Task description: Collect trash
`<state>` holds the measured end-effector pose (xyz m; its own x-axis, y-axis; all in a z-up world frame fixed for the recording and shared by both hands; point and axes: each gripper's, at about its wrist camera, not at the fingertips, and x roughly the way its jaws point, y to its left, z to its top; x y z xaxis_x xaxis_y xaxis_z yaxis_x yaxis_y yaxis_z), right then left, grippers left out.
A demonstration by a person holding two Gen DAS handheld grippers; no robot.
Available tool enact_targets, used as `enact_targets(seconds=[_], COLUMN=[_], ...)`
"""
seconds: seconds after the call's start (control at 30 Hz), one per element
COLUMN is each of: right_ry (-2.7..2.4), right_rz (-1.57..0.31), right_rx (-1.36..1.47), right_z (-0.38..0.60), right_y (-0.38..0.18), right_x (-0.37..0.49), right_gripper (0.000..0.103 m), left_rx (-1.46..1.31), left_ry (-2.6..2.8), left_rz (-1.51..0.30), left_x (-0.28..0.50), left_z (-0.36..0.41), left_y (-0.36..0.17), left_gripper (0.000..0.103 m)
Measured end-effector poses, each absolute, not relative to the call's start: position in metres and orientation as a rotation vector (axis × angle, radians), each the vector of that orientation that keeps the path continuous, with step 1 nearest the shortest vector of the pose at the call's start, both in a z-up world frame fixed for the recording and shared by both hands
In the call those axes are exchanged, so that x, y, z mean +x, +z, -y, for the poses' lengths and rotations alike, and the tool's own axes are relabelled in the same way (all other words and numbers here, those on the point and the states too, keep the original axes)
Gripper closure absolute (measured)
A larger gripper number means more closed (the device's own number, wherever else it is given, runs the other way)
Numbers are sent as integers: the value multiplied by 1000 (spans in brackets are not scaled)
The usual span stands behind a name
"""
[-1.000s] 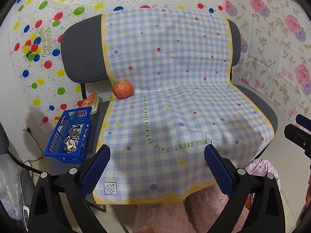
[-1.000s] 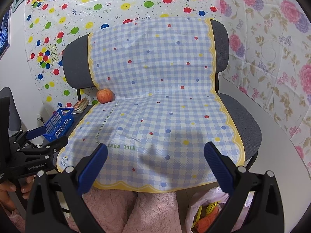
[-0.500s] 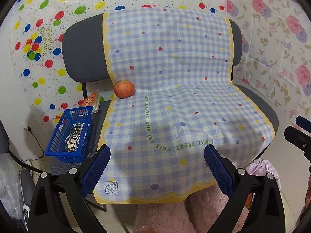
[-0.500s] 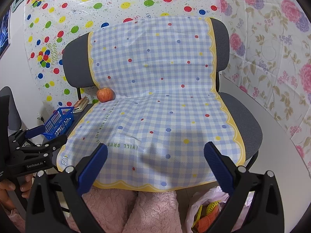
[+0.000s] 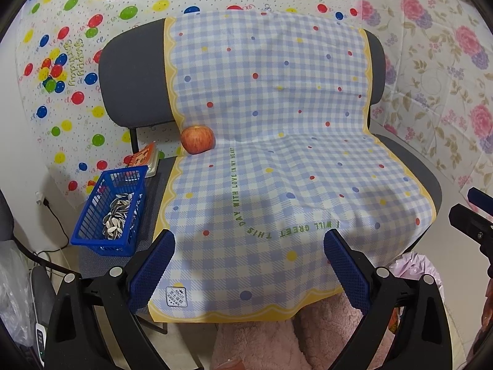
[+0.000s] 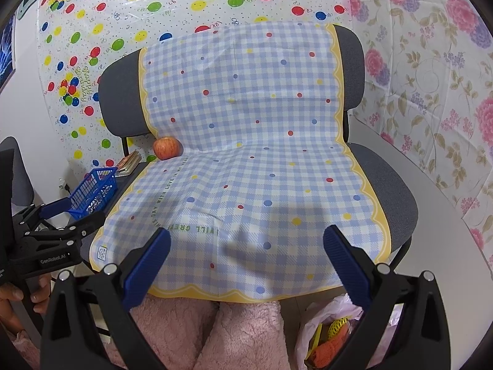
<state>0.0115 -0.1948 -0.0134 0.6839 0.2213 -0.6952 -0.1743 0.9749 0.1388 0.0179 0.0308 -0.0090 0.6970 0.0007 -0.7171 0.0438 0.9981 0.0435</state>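
Left tongs spread wide, empty, right tongs likewise, both above checked cloth, touching nothing.

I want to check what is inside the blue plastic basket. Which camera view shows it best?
The left wrist view: the blue plastic basket is near, showing seed shells inside. The right wrist view shows it small and side-on.

left gripper perhaps nearer the chair
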Motion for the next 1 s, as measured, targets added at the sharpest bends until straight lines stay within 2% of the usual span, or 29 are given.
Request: enact_targets(seconds=[0.7,1.0], right_ry=[221,127], right_rz=[-810,-805], right_rx=[115,41], right_z=[210,240], right_y=[-29,-72], right_x=[25,106], right_gripper=[6,6], left_rx=[45,57], left_ry=[-71,-147], left_rz=[-809,-759], left_x=[27,50], left_z=[-31,-19], left_y=[-18,-37], left_gripper=[7,6])
